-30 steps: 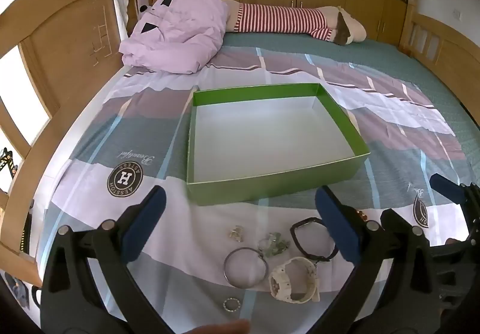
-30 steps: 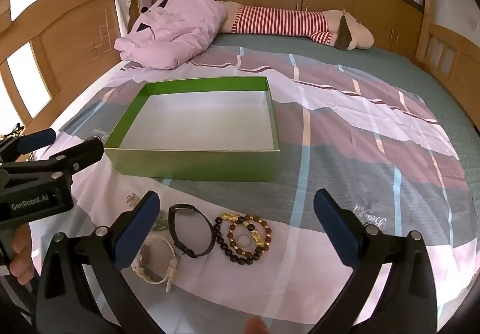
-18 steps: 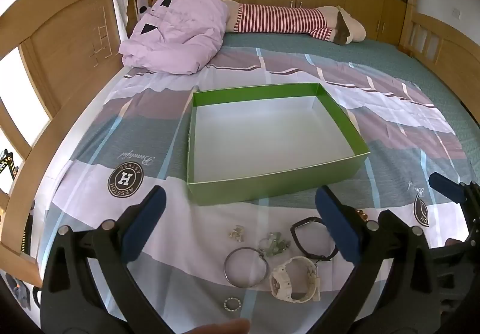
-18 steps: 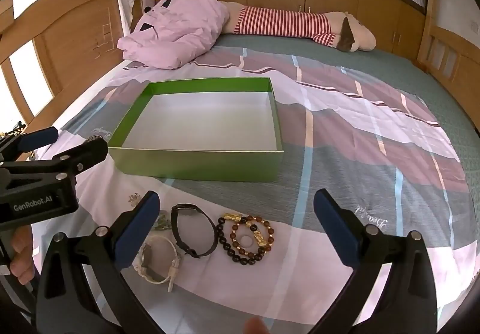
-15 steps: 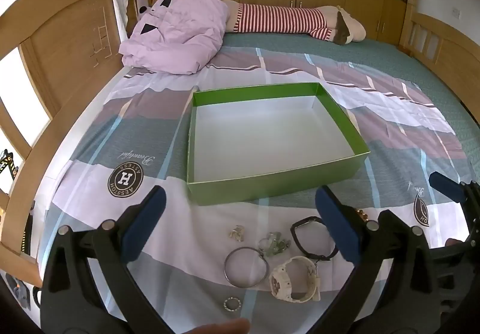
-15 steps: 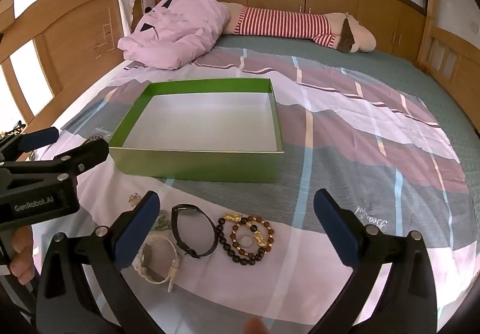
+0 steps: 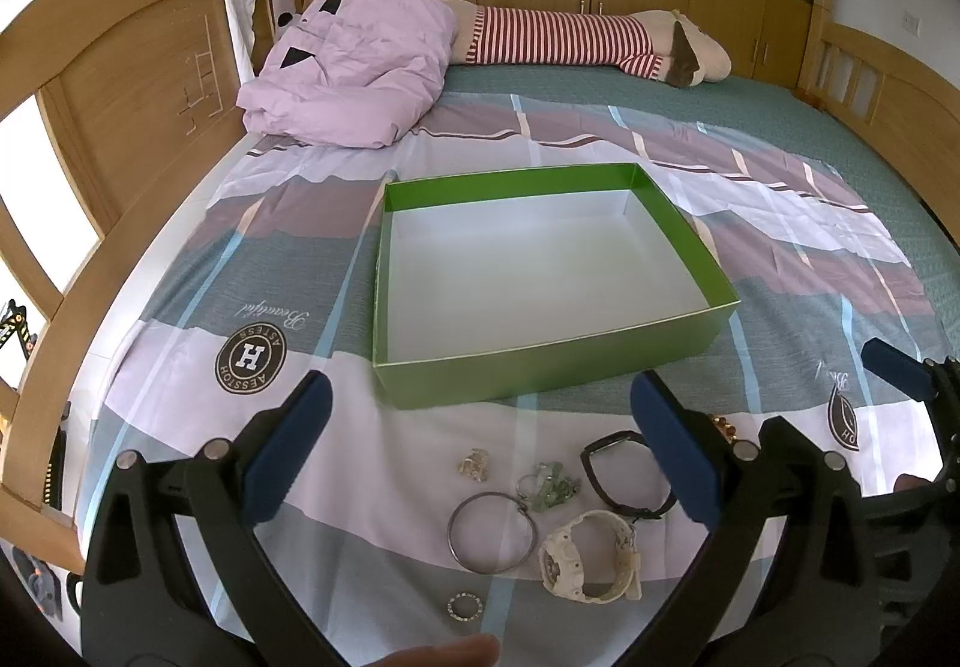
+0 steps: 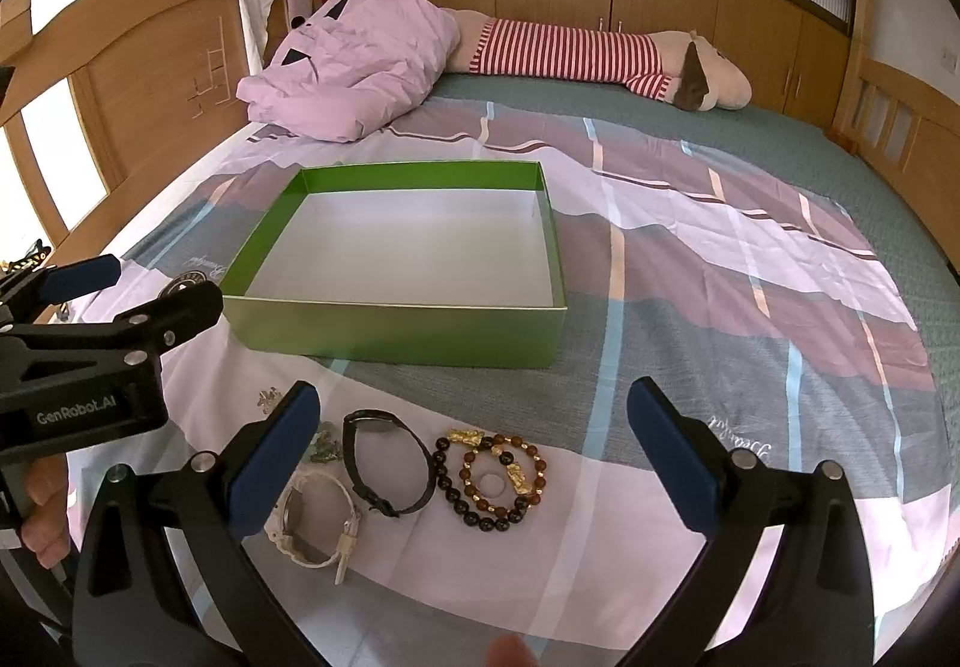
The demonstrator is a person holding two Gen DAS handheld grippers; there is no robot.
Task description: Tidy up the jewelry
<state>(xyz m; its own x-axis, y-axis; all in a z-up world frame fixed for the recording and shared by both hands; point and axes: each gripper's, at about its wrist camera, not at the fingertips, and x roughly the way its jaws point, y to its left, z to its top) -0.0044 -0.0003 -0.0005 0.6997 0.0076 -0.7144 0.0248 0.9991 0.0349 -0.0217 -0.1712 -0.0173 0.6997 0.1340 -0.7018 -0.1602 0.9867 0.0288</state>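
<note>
Jewelry lot, loose on the bedsheet [image 8: 690, 259] near the bed's near edge. Nearest: a small ring [image 7: 465, 605]; a white watch [image 7: 591, 556] on its side; a thin metal bangle [image 7: 492, 532]. Just beyond: a green charm [image 7: 549, 487], a small pale trinket [image 7: 474, 466], a black watch [image 8: 387, 469] with its strap looped, long axis running near-to-far. To the right of it, touching beaded bracelets [image 8: 492, 478] ringing a small pale disc. Left gripper [image 7: 480, 451] — jaws spread wide, empty — frames the bangle side; right gripper [image 8: 474, 445] — equally wide, empty — frames the black watch and beads, so each piece likely falls to the hand above it. Farther, toward the bed's middle: green box [image 7: 540, 367], open-topped, white inside, holding nothing; its long side faces the lot.
</note>
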